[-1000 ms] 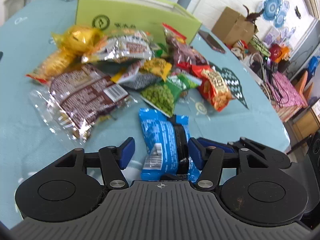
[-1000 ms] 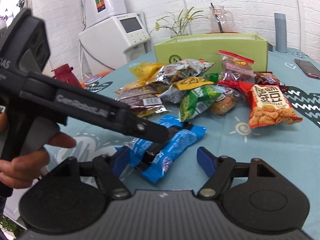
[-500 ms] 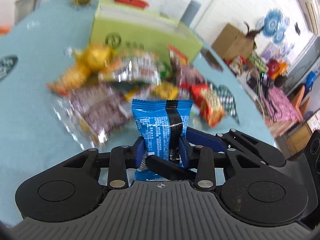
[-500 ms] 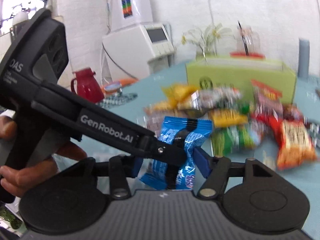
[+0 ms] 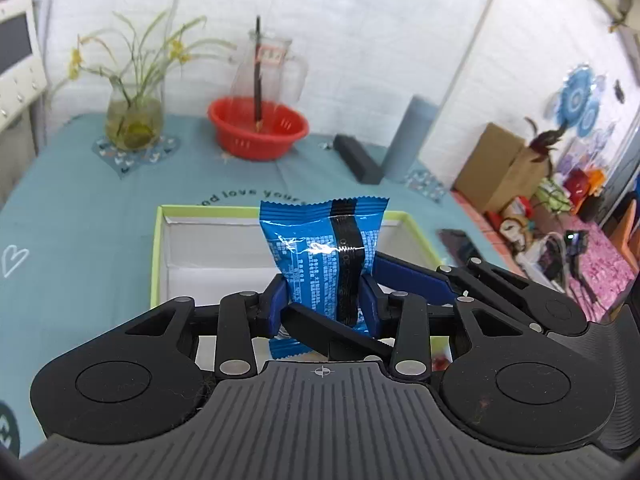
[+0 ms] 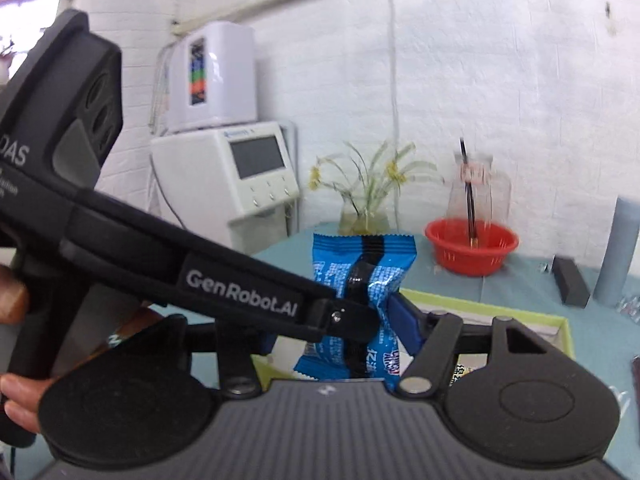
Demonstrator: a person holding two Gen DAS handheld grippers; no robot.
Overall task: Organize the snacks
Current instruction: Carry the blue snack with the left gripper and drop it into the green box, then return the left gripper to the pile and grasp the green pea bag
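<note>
The green-rimmed box (image 5: 160,240) sat open on the teal tabletop (image 5: 80,208), and the blue snack packet (image 5: 320,248) hung above it, upright, pinched from both sides at once. The left gripper (image 5: 322,306) had its jaws clamped on the packet's lower half; the right gripper (image 6: 340,328) had its jaws pressed against the same packet from a crossing angle.

The main risk looked like the double hold itself: if one hand pulled away while the other remained clamped, the slick foil could tear or twist, or the packet could be flung past the box rim onto the tabletop. Squeezing from two directions might also crush whatever was inside. With the two tools crossed so closely, their fingers could knock together during release.

Writing on the tabletop read partly "loves your". The left tool's arm carried "GenRobot.AI", with "DAS" on its body. The packet bore dense white print, too small to read.
</note>
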